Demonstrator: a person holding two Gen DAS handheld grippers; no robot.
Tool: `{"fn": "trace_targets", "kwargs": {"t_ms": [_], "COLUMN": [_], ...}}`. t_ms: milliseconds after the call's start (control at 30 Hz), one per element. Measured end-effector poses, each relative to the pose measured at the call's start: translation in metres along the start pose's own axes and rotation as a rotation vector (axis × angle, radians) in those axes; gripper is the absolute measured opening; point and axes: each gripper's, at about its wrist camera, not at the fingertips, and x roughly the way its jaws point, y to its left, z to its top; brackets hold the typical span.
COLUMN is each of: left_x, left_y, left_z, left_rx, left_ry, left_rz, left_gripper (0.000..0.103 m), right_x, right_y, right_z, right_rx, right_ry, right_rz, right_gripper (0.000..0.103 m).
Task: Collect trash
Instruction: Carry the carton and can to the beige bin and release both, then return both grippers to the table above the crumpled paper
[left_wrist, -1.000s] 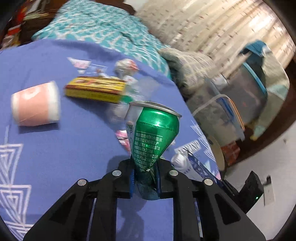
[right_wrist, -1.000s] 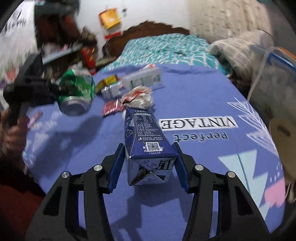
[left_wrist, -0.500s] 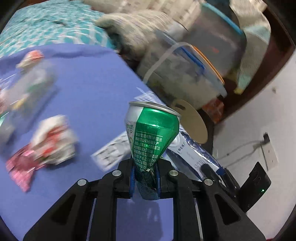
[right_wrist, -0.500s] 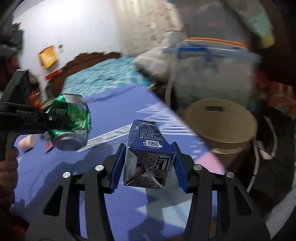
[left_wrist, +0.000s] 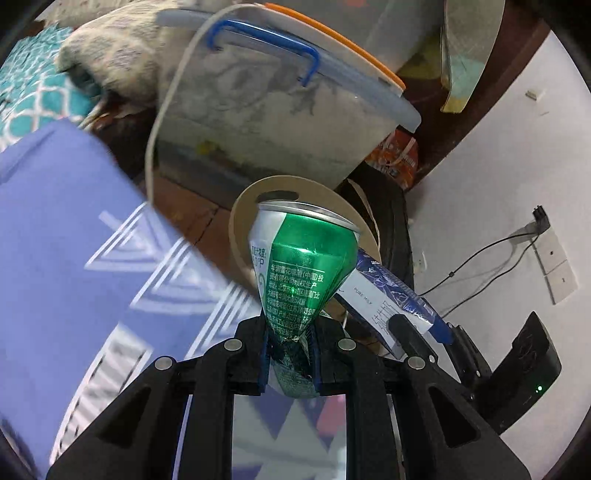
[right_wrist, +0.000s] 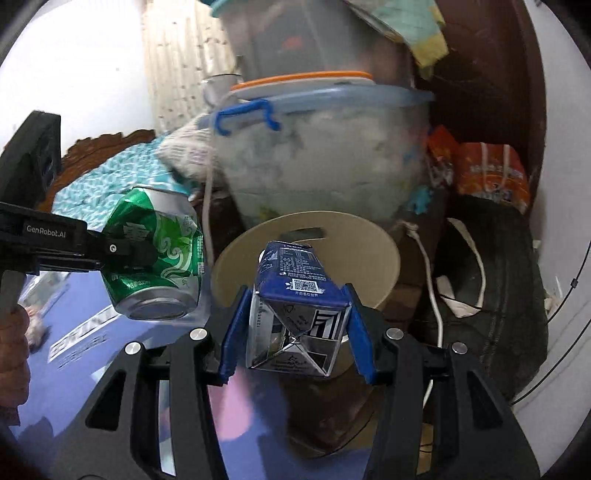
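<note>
Green can (left_wrist: 300, 273) and milk carton (right_wrist: 295, 306) held above tan bin (right_wrist: 373, 240).

Glossy dented metal can (left_wrist: 303, 266), smooth printed paper carton (right_wrist: 295, 295), translucent plastic storage tub (right_wrist: 325, 162), matt cloth bedcover (left_wrist: 55, 229)

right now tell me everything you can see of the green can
The can is green and silver metal with white swirls and printed text. It is badly crushed: pinched flat at one end, where the left gripper is shut on it, and still round at the other. It hangs in the air beside the milk carton, above the purple cloth's edge, touching only the gripper.
</note>
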Motion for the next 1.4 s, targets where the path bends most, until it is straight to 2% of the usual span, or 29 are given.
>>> {"fn": "trace_targets", "kwargs": {"t_ms": [100, 133, 167, 200, 300, 367, 433, 533, 733, 767, 933, 1167, 1400], "left_x": [0.025, 0.033, 0.043, 0.047, 0.043, 0.024, 0.007, -0.027, -0.092, -0.105, -0.155, -0.213, -0.248], "left_y": [-0.011, -0.013, -0.015, -0.015, -0.01, -0.005, -0.003, 0.01, 0.047, 0.059, 0.099, 0.138, 0.169], "left_z": [0.017, 0.021, 0.027, 0.03, 0.033, 0.028, 0.02, -0.01, -0.097, -0.115, -0.173, -0.228, -0.263], "left_rx": [0.041, 0.052, 0.06, 0.061, 0.053, 0.048, 0.055, 0.063, 0.06, 0.036, -0.087, -0.19, -0.288], "left_ry": [0.027, 0.034, 0.041, 0.029, 0.017, -0.021, -0.053, -0.104, -0.197, -0.207, -0.248, -0.308, -0.345], "left_rz": [0.026, 0.043, 0.088, 0.117, 0.12, 0.095, 0.1, 0.117, 0.326, 0.375, 0.488, 0.634, 0.721], "left_gripper": [0.018, 0.038, 0.071, 0.077, 0.073, 0.073, 0.073, 0.073, 0.073, 0.073, 0.073, 0.073, 0.073], "right_x": [0.021, 0.027, 0.033, 0.033, 0.022, 0.008, -0.001, -0.009, -0.016, -0.018, -0.026, -0.034, -0.035], "right_y": [-0.011, -0.014, -0.016, -0.018, -0.019, -0.015, -0.007, 0.015, 0.077, 0.088, 0.146, 0.211, 0.255], "right_z": [0.006, 0.008, 0.009, 0.009, 0.011, 0.009, 0.005, -0.004, -0.031, -0.035, -0.055, -0.065, -0.073], "right_rx": [0.014, 0.024, 0.032, 0.044, 0.074, 0.099, 0.132, 0.149, 0.154, 0.148, 0.083, -0.006, -0.078], "right_ry": [0.028, 0.037, 0.044, 0.035, -0.017, -0.041, -0.043, -0.023, 0.062, 0.077, 0.135, 0.173, 0.188], "right_rz": [-0.02, -0.016, -0.01, -0.011, -0.016, -0.008, 0.031, 0.102, 0.259, 0.277, 0.345, 0.41, 0.445], "right_gripper": [0.056, 0.063, 0.08, 0.083, 0.081, 0.08, 0.08, 0.08, 0.08, 0.08, 0.08, 0.08, 0.08]}}
